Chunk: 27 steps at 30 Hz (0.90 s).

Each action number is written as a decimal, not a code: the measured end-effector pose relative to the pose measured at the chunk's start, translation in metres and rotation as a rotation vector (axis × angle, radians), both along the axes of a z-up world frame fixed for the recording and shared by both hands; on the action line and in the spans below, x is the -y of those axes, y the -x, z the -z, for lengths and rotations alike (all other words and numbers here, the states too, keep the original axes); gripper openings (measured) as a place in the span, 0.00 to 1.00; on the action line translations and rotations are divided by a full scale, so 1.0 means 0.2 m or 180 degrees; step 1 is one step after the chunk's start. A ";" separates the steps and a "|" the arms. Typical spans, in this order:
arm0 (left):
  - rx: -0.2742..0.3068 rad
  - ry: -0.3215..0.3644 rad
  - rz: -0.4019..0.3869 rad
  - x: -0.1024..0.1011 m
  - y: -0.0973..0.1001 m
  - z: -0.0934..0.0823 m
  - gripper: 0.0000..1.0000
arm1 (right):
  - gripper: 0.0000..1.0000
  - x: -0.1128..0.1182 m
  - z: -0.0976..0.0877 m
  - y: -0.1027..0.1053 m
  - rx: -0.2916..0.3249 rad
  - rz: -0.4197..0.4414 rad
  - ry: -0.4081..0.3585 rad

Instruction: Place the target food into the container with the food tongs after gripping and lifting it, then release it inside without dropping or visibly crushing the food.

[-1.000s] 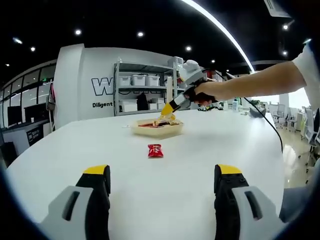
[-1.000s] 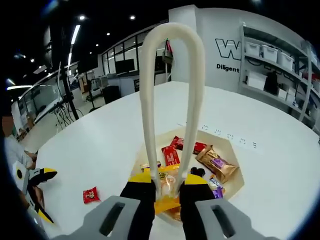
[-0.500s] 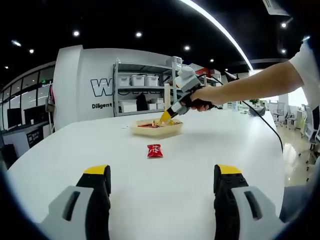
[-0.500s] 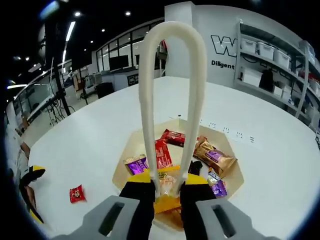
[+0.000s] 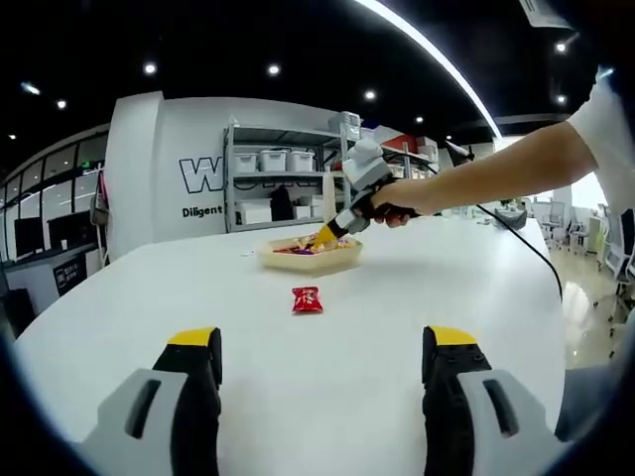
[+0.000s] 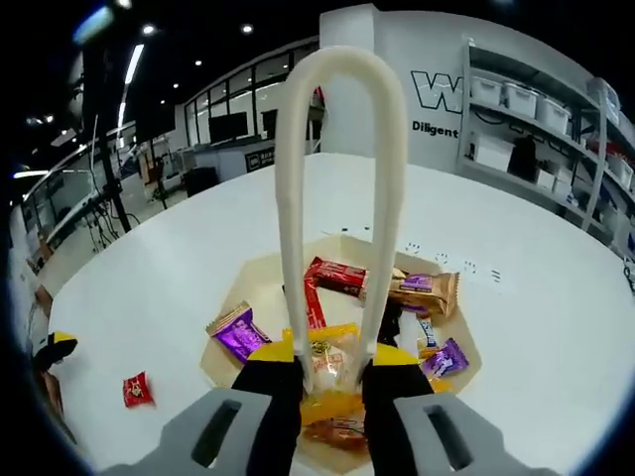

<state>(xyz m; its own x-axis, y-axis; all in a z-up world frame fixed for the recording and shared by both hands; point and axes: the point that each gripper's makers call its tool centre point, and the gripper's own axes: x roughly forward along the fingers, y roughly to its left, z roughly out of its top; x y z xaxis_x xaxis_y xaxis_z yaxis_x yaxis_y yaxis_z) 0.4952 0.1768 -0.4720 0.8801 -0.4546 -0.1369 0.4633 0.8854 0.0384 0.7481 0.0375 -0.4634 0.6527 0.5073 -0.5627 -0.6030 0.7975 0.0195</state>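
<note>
The right gripper (image 6: 331,382), jaws clamped on the food tongs (image 6: 337,198), holds them over the container (image 6: 451,382). The yellow snack packet (image 6: 332,362) between the tong tips seems to hang directly above it. The left gripper (image 5: 319,392) waits with jaws apart, the red packet (image 5: 307,298) at its 12 o'clock.

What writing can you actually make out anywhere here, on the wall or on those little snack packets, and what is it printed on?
"W": a big dark letter on the white wall, cut off by the shelf rack.
"Diligent": small dark word under it on the same wall, cut off too.
Red packet on the table: print too small to read.
Packets in the tray, such as the purple packet: print too blurred to read.
</note>
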 end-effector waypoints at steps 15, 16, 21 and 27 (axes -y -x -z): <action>-0.0014 -0.0003 -0.0007 0.01 0.00 0.00 0.81 | 0.16 0.01 -0.22 0.09 0.0257 -0.0093 -0.0145; -0.0014 -0.0003 -0.0008 0.01 0.00 0.00 0.81 | 0.15 0.00 -0.24 0.12 0.0244 -0.0128 -0.0165; -0.0014 0.0014 -0.0024 -0.01 -0.01 0.00 0.81 | 0.16 -0.07 -0.34 0.20 0.0220 -0.0255 -0.0339; -0.0027 0.0011 -0.0015 0.00 0.00 0.00 0.81 | 0.17 -0.16 -0.43 0.31 0.0289 -0.0453 -0.0353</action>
<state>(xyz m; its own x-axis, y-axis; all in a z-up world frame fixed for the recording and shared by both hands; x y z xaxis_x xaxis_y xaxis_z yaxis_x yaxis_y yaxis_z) 0.4957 0.1763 -0.4722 0.8810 -0.4510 -0.1429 0.4594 0.8877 0.0313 0.6863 0.0690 -0.3771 0.6156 0.6537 -0.4402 -0.7128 0.7001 0.0428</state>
